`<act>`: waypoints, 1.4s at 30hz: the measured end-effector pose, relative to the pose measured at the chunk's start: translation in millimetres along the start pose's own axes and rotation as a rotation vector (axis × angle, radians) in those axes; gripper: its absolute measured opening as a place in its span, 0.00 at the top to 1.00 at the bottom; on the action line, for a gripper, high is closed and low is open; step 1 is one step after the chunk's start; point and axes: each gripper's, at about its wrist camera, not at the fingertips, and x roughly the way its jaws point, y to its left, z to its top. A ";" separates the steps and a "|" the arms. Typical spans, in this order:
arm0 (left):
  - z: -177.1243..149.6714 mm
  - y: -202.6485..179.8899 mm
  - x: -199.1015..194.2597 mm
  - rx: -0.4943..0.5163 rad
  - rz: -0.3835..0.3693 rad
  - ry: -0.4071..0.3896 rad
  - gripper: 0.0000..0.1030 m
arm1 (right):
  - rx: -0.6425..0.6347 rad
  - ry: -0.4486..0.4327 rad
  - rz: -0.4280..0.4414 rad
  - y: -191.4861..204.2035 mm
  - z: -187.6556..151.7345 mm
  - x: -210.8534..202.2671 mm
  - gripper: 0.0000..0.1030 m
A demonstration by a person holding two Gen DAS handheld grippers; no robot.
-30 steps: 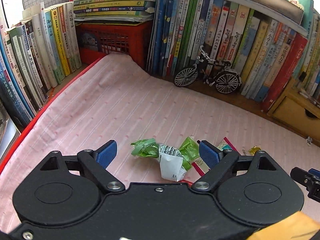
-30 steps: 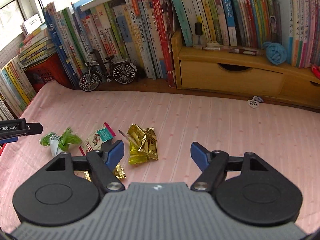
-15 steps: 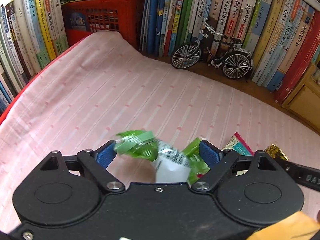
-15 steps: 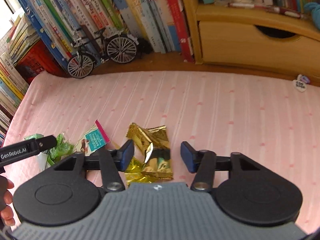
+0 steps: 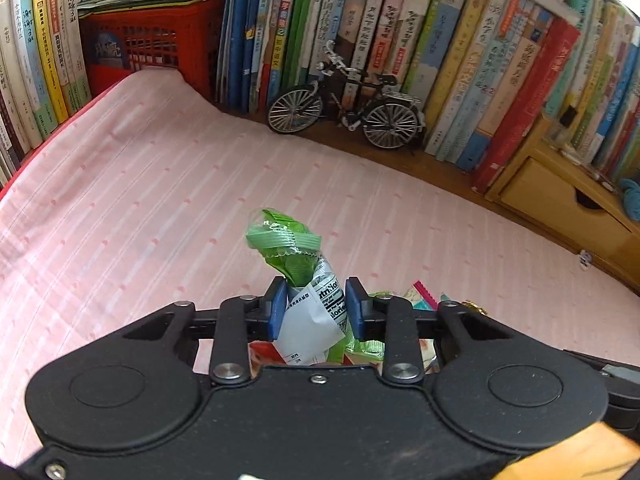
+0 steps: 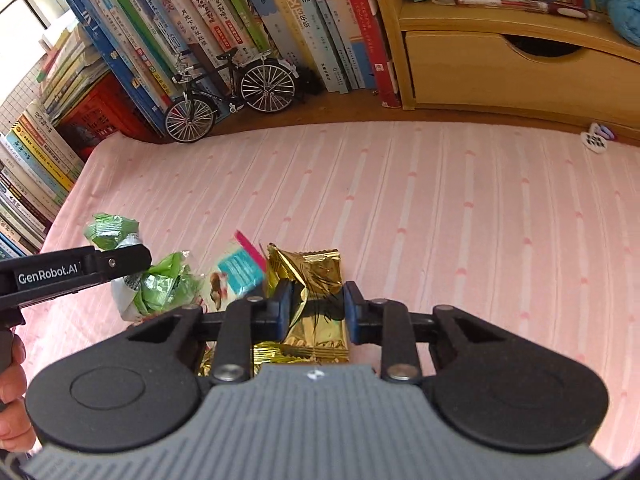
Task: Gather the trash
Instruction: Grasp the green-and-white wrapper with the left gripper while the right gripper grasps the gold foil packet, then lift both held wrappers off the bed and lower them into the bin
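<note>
My left gripper (image 5: 316,306) is shut on a crumpled green and white wrapper (image 5: 298,258), whose twisted green end sticks up above the blue pads. The same green wrapper (image 6: 160,284) shows in the right wrist view, pinched by the left gripper's black finger (image 6: 116,262). My right gripper (image 6: 314,306) is shut on a creased gold foil wrapper (image 6: 316,272) lying on the pink striped cloth (image 6: 440,208). A teal and pink wrapper (image 6: 236,268) lies flat between the green and gold ones. Its pink edge (image 5: 422,292) peeks out beside the left gripper.
A model bicycle (image 6: 230,94) stands at the back against rows of upright books (image 5: 400,40). A red crate (image 5: 156,44) sits in the back left corner, a wooden drawer unit (image 6: 512,68) at the back right. A small white heart-shaped tag (image 6: 596,140) lies at the cloth's far right edge.
Both grippers went from open to shut. The left one closed on the green wrapper and raised it, the right one dropped down and closed on the gold wrapper.
</note>
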 end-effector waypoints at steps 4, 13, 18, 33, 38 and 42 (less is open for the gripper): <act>-11.7 -4.7 -25.2 0.026 -0.021 -0.010 0.71 | 0.018 -0.007 -0.002 2.5 -17.6 -22.9 0.69; -40.5 -11.1 -94.9 0.075 -0.067 -0.057 0.71 | 0.027 -0.075 -0.032 7.0 -51.3 -77.2 0.69; -64.5 -9.9 -131.7 0.095 -0.080 -0.062 0.71 | 0.032 -0.113 -0.047 16.3 -67.8 -105.0 0.69; -151.0 39.6 -239.3 0.081 -0.139 -0.076 0.71 | -0.011 -0.171 -0.067 69.3 -142.9 -175.4 0.69; -175.0 69.7 -260.3 0.079 -0.141 -0.078 0.71 | -0.034 -0.156 -0.067 93.6 -170.3 -183.2 0.69; -197.6 94.4 -272.0 0.074 -0.135 -0.069 0.71 | -0.072 -0.141 -0.064 116.6 -195.0 -189.5 0.69</act>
